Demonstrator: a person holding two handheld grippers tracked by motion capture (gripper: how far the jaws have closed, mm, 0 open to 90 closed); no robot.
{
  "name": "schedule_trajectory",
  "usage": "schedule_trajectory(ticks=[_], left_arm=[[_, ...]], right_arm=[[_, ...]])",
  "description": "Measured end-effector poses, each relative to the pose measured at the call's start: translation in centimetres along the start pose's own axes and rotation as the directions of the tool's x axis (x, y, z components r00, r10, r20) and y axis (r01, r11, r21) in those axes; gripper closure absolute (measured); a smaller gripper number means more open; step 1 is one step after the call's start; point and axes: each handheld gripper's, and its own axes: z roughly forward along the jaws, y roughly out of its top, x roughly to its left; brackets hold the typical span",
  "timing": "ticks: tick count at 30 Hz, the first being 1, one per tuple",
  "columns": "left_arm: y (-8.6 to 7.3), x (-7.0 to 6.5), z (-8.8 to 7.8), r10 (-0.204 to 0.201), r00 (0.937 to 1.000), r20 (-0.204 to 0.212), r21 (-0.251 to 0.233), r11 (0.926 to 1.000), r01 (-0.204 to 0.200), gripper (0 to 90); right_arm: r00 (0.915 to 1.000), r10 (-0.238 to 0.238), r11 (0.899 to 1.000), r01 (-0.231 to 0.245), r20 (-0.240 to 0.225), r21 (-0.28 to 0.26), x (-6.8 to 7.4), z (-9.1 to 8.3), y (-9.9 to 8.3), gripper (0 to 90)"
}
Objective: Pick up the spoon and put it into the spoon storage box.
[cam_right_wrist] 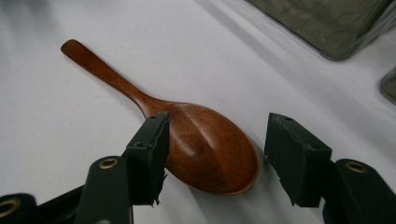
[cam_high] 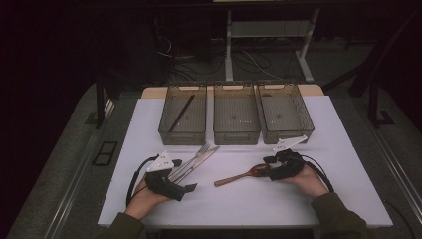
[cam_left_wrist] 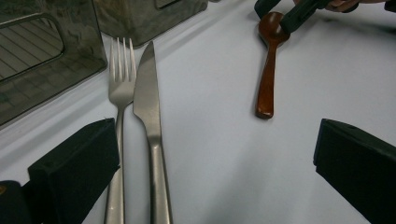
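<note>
Right gripper view, right hand-held gripper (cam_right_wrist: pixel 212 156) jaws straddling wooden spoon (cam_right_wrist: pixel 196 140) bowl, right pad apart, left hand-held gripper (cam_left_wrist: pixel 215 163) spread wide.

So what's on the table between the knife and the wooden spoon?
Nothing. In the left gripper view, only bare white table lies between the knife and the wooden spoon.

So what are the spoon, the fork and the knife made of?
Spoon: looks like wood, reddish-brown with visible grain and a smooth, slightly glossy finish, possibly lacquered. Fork and knife: apparently steel, grey and brushed, with soft reflections.
</note>
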Motion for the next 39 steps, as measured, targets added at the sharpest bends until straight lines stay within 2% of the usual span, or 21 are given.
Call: schedule_trajectory(ticks=[5,10,17,31,39], left_arm=[[0.0,0.0,0.0,0.000,1.0000,0.001,0.001,1.0000,0.000,0.0],[0.0,0.0,0.0,0.000,1.0000,0.000,-0.002,1.0000,0.000,0.0],[0.0,-0.1,0.0,0.005,1.0000,0.000,0.003,1.0000,-0.005,0.0],[-0.1,-0.1,0.0,0.007,1.0000,0.002,0.004,1.0000,-0.007,0.0],[-0.1,-0.1,0.1,0.012,0.9999,0.005,0.008,0.9999,-0.012,0.0]], right_arm=[[0.9996,-0.028,0.999,0.028,0.005,0.029,0.1,0.1,-0.2,39.9],[0.9970,-0.076,0.996,0.076,0.012,0.043,0.4,0.1,-0.2,43.2],[0.9918,-0.127,0.990,0.128,-0.014,0.058,1.0,-0.1,-0.3,54.7],[0.9859,-0.164,0.983,0.166,-0.033,0.075,1.4,-0.4,-0.5,69.5],[0.9866,-0.154,0.985,0.158,-0.052,0.074,1.4,-0.6,-0.8,77.0]])
